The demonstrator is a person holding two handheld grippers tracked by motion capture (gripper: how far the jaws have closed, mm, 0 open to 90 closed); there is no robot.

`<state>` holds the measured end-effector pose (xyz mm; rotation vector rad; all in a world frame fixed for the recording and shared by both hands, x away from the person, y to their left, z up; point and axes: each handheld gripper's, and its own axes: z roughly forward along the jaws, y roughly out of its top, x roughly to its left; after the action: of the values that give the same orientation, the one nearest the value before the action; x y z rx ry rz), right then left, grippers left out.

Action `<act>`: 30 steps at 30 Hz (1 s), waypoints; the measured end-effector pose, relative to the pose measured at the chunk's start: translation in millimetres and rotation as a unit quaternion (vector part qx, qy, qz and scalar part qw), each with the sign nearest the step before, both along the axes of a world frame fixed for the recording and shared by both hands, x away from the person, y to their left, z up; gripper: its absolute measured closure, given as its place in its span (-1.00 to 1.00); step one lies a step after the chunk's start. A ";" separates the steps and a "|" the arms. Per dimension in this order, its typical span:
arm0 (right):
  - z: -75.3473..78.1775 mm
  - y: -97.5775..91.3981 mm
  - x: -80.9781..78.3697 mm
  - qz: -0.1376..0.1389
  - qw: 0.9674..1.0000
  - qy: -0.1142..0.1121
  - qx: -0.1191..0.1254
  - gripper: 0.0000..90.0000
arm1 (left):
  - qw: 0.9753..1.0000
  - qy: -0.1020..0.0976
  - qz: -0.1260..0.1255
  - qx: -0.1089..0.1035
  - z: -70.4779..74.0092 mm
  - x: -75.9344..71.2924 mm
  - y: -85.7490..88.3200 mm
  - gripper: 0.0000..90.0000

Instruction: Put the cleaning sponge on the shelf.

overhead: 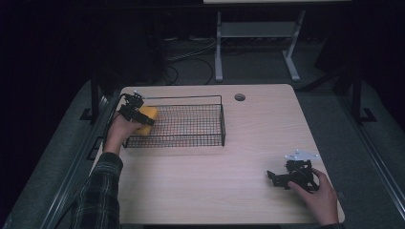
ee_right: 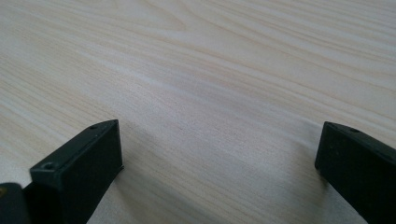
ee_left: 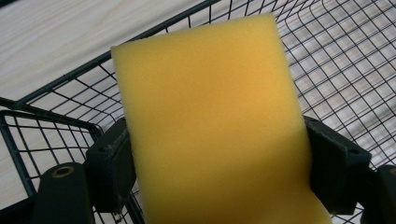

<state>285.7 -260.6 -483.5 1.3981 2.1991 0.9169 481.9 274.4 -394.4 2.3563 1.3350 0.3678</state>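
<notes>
Left gripper (overhead: pixel 138 113): squeezing the yellow sponge (ee_left: pixel 210 126); up over the wire basket (overhead: pixel 210 138) corner
Right gripper (overhead: pixel 279 177): jaws wide apart; resting on the table (ee_right: pixel 210 70)
Risk: letting go too early; sponge may hit the rim, bounce out

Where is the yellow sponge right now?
The yellow sponge is clamped in the left gripper, at the left end of the black wire basket in the high view.

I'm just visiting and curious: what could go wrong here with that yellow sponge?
The left gripper pinches the yellow sponge over the wire basket's left end, near its rim; released now, it might catch the rim or fall outside. The soft foam could also slip between the jaws.
</notes>
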 end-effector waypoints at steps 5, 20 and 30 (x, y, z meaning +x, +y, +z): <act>0.0 0.0 0.0 0.000 1.000 0.000 0.000 -1.00 | 1.000 0.005 0.004 -0.005 -5.1 0.6 1.4 -0.55; 0.0 0.0 0.0 0.000 1.000 0.000 0.000 -1.00 | 1.000 0.021 0.005 -0.005 -15.9 1.2 2.8 -0.58; 0.0 0.0 0.0 0.000 1.000 0.000 0.000 -1.00 | 1.000 0.028 0.003 -0.007 -17.4 1.1 2.1 -0.61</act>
<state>285.7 -260.6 -483.5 1.3982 2.1991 0.9168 483.0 276.5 -411.8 2.3674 1.3665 0.2958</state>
